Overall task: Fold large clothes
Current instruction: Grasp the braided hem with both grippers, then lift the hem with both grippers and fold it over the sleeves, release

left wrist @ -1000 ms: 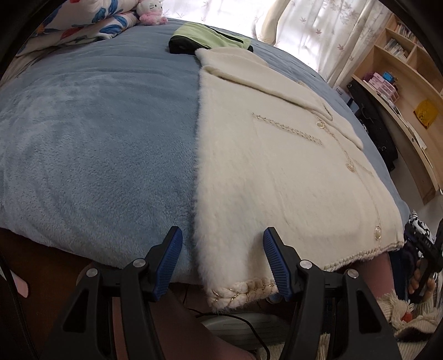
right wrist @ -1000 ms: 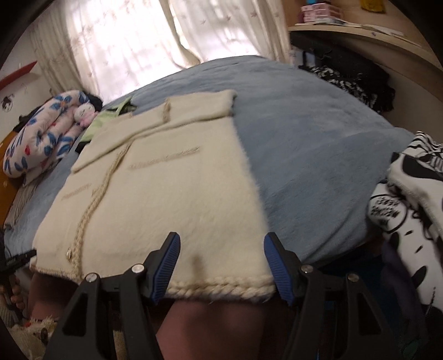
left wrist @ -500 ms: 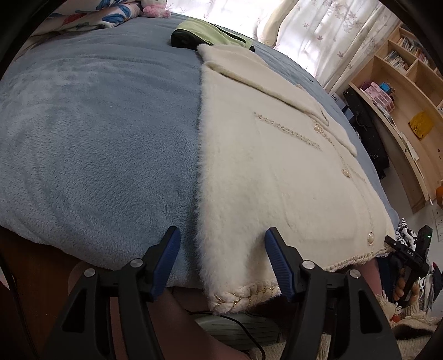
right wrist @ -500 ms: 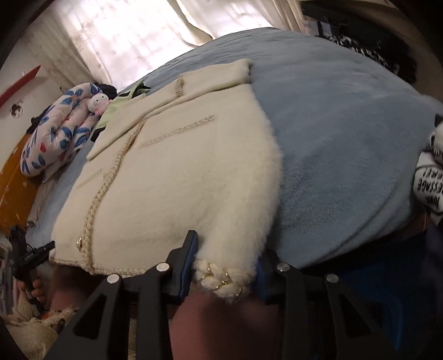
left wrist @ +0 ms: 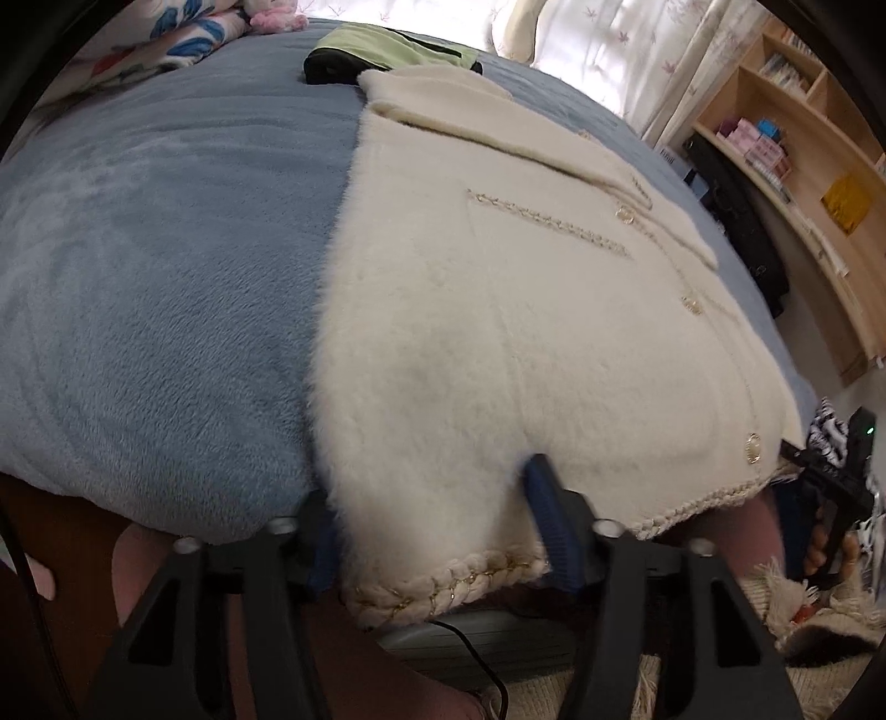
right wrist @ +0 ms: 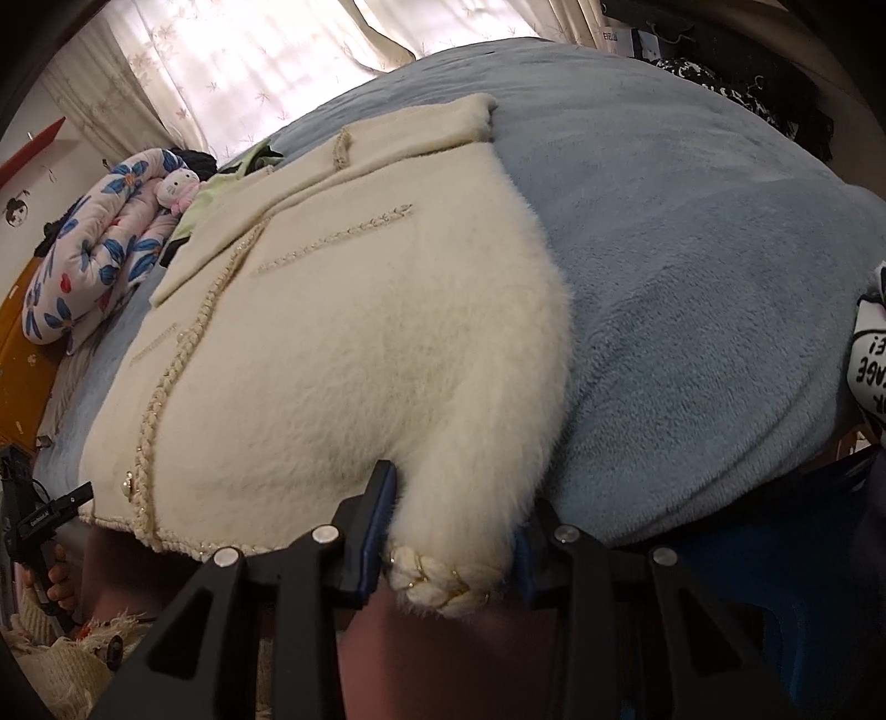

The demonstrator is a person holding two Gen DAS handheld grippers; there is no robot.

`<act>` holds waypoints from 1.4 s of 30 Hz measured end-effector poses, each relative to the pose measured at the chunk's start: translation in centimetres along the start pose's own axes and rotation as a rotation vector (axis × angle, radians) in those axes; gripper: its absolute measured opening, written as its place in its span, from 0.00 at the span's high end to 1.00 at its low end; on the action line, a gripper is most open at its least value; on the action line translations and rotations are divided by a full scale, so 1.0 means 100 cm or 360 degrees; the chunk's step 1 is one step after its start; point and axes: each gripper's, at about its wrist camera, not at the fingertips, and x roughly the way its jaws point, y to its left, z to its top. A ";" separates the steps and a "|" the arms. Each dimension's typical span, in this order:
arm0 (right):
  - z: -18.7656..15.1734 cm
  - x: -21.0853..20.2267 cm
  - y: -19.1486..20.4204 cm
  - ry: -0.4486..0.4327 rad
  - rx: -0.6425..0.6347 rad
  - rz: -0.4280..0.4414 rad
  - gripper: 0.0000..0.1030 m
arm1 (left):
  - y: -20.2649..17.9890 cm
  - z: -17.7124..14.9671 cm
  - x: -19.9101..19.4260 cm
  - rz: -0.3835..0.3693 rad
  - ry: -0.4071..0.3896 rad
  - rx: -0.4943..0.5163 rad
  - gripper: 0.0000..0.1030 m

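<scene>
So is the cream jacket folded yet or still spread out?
Spread: the cream jacket lies flat, front up, on the blue blanket, hem overhanging.

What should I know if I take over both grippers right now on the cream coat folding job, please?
Left gripper: jaws closing on the braided hem corner of the cream coat, fabric between the pads.
Right gripper: clamped on the other hem corner, fabric bunched between the pads.
The coat lies flat, front up and buttoned, on the blue blanket, its hem at the near edge of the bed; a green garment sits beyond the collar.
Done: both hem corners taken.
Left: no fold made yet; probably lift the hem and carry it toward the collar, then fold further.
</scene>
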 end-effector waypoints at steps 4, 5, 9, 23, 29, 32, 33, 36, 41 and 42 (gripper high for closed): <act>0.005 -0.004 0.013 0.0028 -0.0086 -0.0089 0.71 | -0.004 0.006 -0.002 0.0014 0.0031 -0.0050 0.80; 0.007 -0.006 0.018 0.0027 -0.0107 -0.0112 0.73 | -0.003 0.010 -0.004 -0.0004 0.0044 -0.0095 0.83; 0.020 -0.023 0.026 -0.0016 -0.0112 -0.0065 0.75 | 0.001 0.026 -0.019 -0.0203 0.0034 -0.0276 0.89; 0.173 -0.049 0.042 -0.0367 0.0181 0.0334 0.78 | 0.006 0.170 -0.053 -0.0567 -0.0315 -0.0594 0.91; 0.279 -0.007 0.029 -0.0397 0.0360 0.0320 0.78 | 0.017 0.283 -0.013 -0.0431 -0.0349 -0.0673 0.91; 0.333 0.030 0.016 -0.0414 0.0487 0.0296 0.76 | 0.030 0.339 0.019 -0.0404 -0.0379 -0.0772 0.89; 0.349 0.047 0.011 -0.0406 0.0530 0.0303 0.73 | 0.039 0.361 0.030 -0.0394 -0.0382 -0.0792 0.86; 0.375 0.096 -0.003 -0.0323 0.0617 0.0246 0.63 | 0.047 0.398 0.070 -0.0306 -0.0328 -0.0840 0.74; 0.376 0.142 -0.011 -0.0212 0.0545 0.0096 0.58 | 0.053 0.413 0.112 -0.0029 -0.0231 -0.0718 0.61; 0.374 0.147 -0.011 -0.0195 0.0517 0.0088 0.58 | 0.053 0.414 0.120 0.0002 -0.0203 -0.0670 0.61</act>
